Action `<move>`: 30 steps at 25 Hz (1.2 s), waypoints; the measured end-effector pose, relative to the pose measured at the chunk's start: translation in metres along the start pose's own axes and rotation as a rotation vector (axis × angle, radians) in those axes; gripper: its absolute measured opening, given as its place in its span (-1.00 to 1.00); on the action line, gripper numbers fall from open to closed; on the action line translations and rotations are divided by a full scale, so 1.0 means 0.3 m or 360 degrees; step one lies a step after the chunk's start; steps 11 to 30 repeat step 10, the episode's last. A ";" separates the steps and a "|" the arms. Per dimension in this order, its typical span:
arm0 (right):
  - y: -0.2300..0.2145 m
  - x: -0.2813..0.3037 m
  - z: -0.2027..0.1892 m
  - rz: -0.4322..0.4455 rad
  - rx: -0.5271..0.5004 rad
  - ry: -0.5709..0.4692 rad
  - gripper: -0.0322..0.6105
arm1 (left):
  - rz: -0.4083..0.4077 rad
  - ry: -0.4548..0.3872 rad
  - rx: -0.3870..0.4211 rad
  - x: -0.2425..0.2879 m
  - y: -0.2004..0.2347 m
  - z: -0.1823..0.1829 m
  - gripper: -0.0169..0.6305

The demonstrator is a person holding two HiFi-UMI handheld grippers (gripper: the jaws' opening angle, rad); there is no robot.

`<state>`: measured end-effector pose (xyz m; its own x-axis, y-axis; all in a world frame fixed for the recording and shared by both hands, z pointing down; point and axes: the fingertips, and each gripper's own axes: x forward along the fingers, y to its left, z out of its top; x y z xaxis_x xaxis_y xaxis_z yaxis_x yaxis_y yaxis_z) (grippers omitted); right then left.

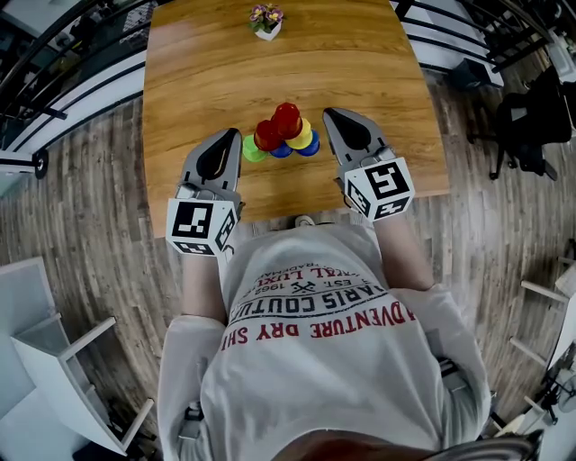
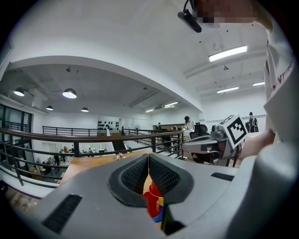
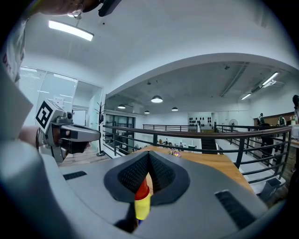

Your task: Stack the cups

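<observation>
Red, yellow, blue and green cups [image 1: 283,135]: clustered together, touching, near the worktop's [image 1: 198,81] front edge, about midway along it.
Left gripper [image 1: 237,135]: just left of the cluster, tips beside the green cup [image 1: 251,150]; jaws together, nothing between them.
Right gripper [image 1: 328,114]: just right of the cluster; jaws together, holding nothing.
Flowerpot [image 1: 266,20]: at the far edge.

Red, yellow, blue and green cups [image 1: 286,120] cluster on the wooden table [image 1: 198,72].
</observation>
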<state>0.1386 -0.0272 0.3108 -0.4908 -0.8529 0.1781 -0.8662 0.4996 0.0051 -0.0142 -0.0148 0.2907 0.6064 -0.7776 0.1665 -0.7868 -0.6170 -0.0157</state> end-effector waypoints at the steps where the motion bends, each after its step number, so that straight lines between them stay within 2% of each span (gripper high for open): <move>1: -0.001 0.005 0.001 0.0000 0.0004 0.0000 -0.81 | 0.0003 -0.0001 -0.0003 0.000 0.005 0.001 -0.90; 30: -0.008 0.037 0.001 -0.0011 0.0013 -0.0005 -0.81 | -0.0017 0.0010 -0.0022 0.022 0.021 -0.008 -0.90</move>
